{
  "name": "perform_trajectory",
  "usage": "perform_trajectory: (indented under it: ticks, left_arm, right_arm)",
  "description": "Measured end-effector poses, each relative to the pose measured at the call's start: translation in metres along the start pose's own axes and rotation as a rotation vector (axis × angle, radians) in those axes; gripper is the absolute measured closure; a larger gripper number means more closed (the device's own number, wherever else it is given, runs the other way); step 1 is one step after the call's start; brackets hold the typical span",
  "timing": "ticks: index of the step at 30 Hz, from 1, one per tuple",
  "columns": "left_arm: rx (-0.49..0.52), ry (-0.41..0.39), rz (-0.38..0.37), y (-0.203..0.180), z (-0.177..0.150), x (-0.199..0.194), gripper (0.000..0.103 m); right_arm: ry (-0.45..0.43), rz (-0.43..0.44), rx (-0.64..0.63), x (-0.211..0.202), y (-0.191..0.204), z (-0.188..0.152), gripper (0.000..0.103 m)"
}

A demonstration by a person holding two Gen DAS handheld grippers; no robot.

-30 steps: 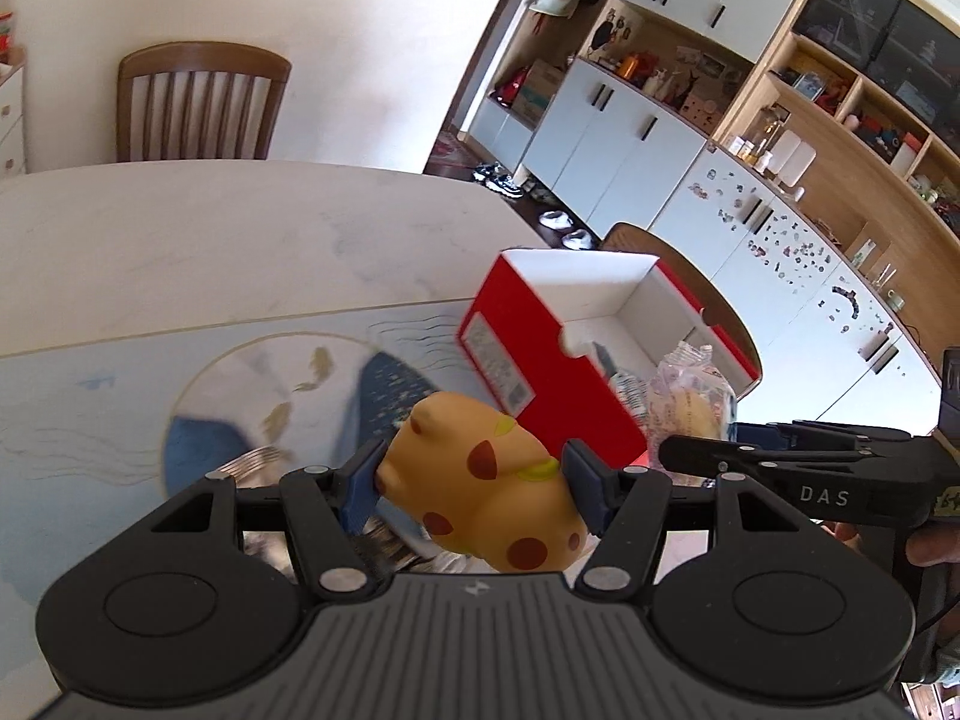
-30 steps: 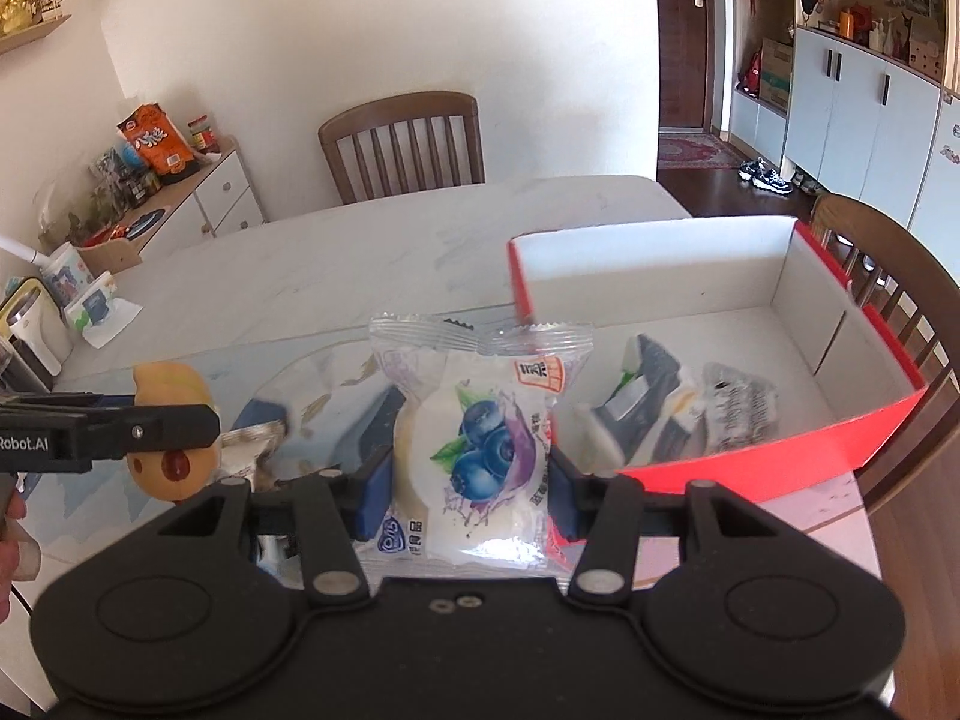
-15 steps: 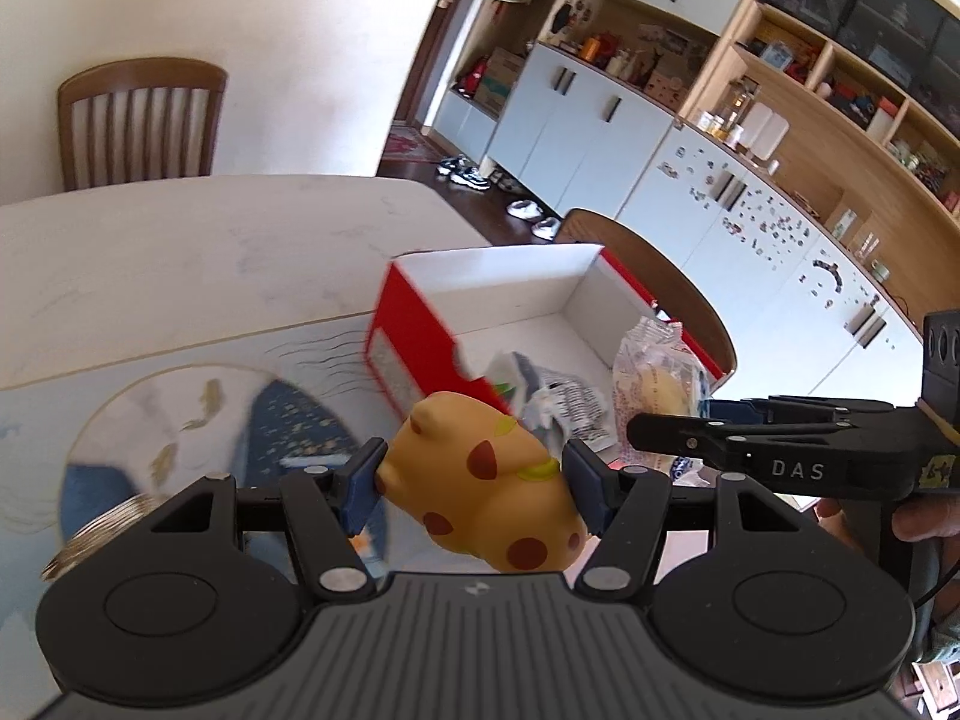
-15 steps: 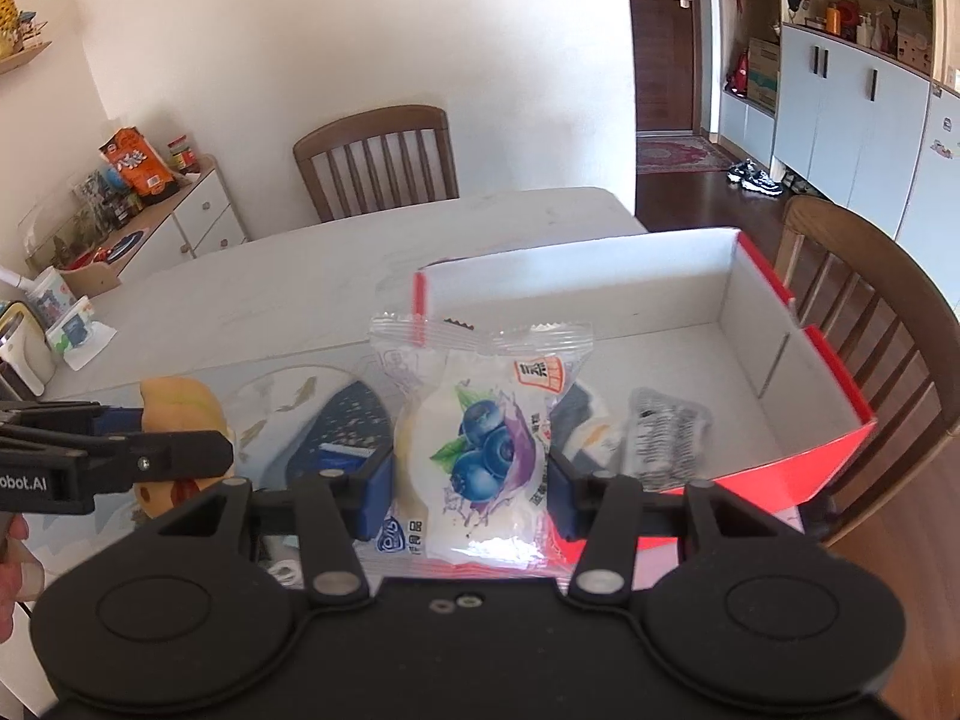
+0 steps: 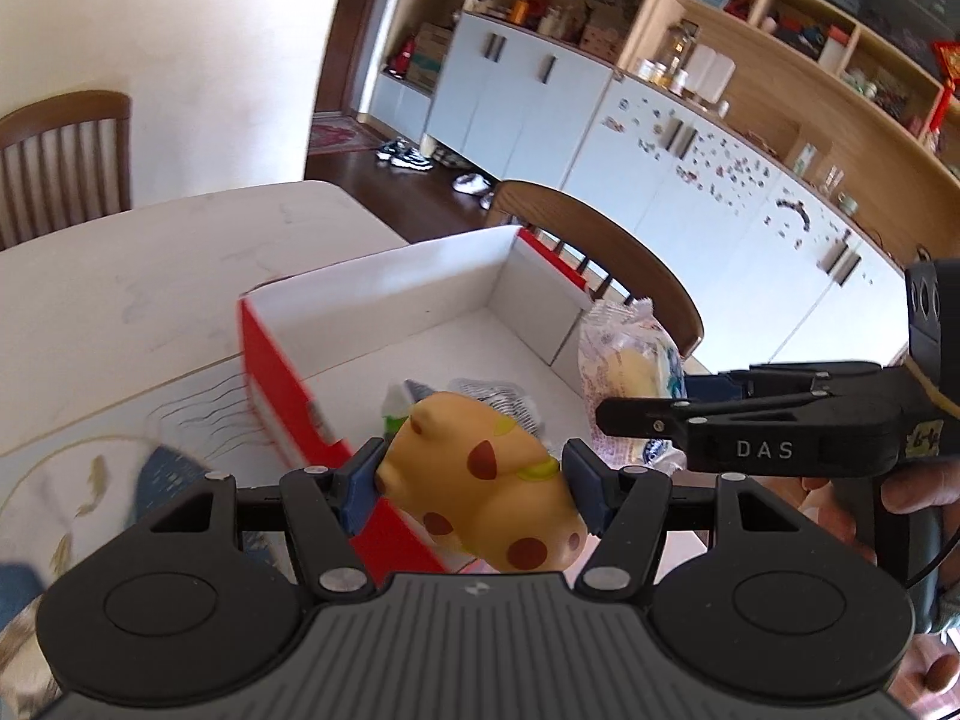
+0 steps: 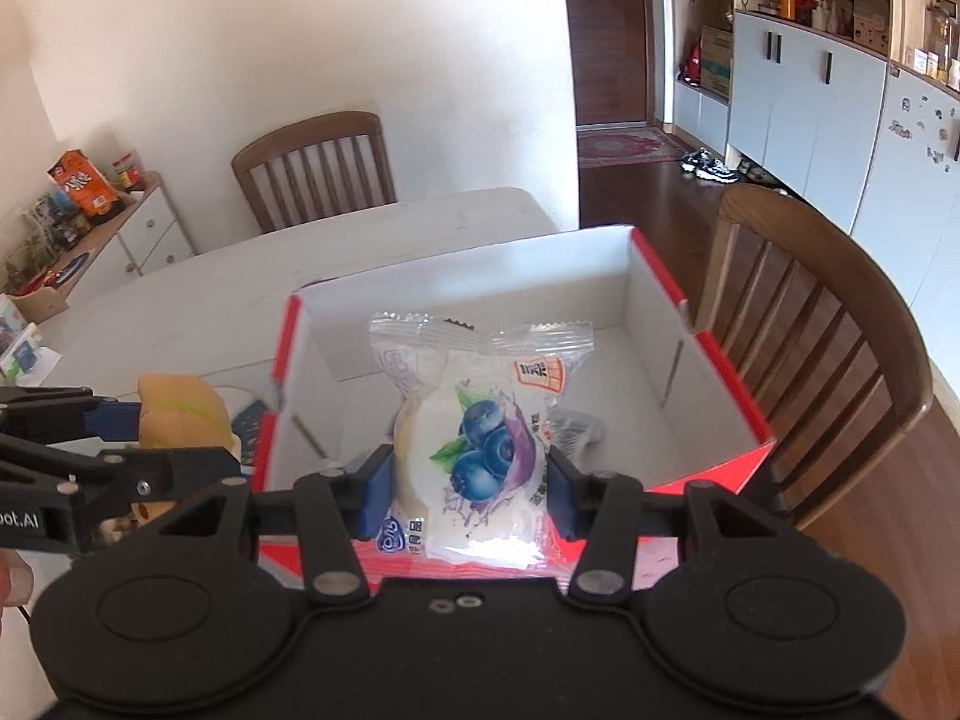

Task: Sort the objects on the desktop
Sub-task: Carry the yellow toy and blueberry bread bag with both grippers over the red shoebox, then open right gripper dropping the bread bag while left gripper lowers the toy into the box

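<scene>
My left gripper [image 5: 471, 492] is shut on a yellow toy animal with brown spots [image 5: 486, 480], held over the near left corner of the red box [image 5: 282, 396]. My right gripper [image 6: 471, 495] is shut on a clear packet of blueberry bread [image 6: 480, 444], held above the red box [image 6: 648, 300], whose inside is white. In the right wrist view the toy [image 6: 180, 414] and the left gripper's fingers [image 6: 120, 468] show at the left. In the left wrist view the bread packet [image 5: 630, 372] and the right gripper's fingers [image 5: 720, 444] show at the right. Small wrapped items [image 5: 492, 402] lie inside the box.
The box stands on a white marble table [image 6: 240, 288] with a blue and gold mat [image 5: 90, 480] at its left. Wooden chairs stand at the far side [image 6: 318, 168] and at the right [image 6: 810, 330]. Cabinets and shelves [image 5: 690, 138] line the room beyond.
Both grippers have moved to the right with their loads, from over the mat to over the red box. The box now fills more of both views.
</scene>
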State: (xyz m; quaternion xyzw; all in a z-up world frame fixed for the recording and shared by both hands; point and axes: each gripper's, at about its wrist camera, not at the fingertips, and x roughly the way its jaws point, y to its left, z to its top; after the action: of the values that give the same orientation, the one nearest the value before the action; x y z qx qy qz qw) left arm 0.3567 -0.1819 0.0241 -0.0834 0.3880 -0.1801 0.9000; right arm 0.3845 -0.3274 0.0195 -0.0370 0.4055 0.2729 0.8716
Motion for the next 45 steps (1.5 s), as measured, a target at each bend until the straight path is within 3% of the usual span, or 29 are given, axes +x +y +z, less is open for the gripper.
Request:
perform_trajectory:
  ticks: [21,31,45]
  left_arm:
    - [0.126,0.118,-0.061,-0.022,0.037,0.096,0.040]
    - [0.150,0.220,-0.079,-0.022,0.043,0.139,0.040]
    - [0.211,0.353,-0.073,-0.023,0.032,0.167,0.040]
  right_arm:
    - [0.073,-0.001,-0.046,0.074,-0.053,0.045,0.053]
    - [0.166,-0.013,-0.116,0.129,-0.051,0.053,0.053]
    - [0.291,-0.041,-0.187,0.170,-0.043,0.047,0.053]
